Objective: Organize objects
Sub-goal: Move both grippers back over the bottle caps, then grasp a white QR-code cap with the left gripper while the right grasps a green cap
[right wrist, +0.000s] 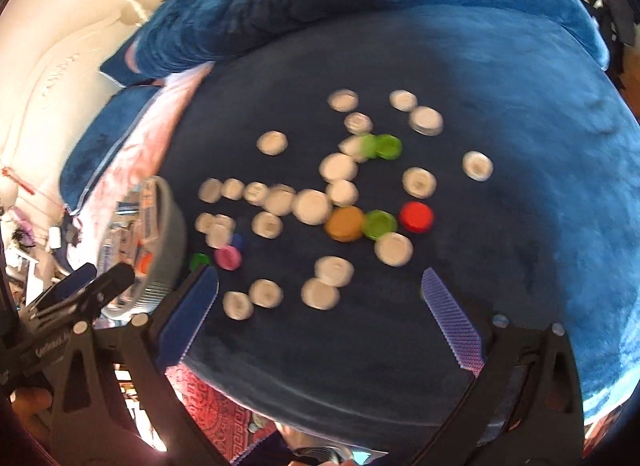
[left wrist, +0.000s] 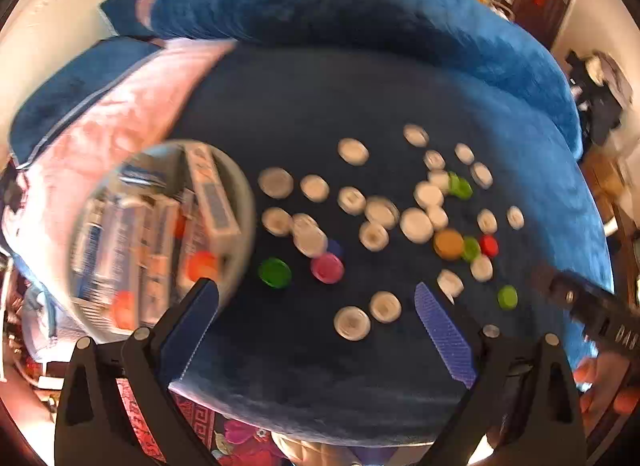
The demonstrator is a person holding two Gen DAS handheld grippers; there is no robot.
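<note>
Left tool (left wrist: pixel 316 298) agape, empty; bowl (left wrist: pixel 236 185) box print blurred, unreadable.

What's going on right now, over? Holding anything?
Left gripper open, empty. Right gripper open, empty. Bottle caps scattered on blue blanket, none picked; bowl at left holds boxes. Nothing in the way, over.

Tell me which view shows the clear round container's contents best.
Left wrist: the clear round container sits close and face-on, showing boxes and orange caps inside. Right wrist catches only its rim edge-on, blurred.
</note>
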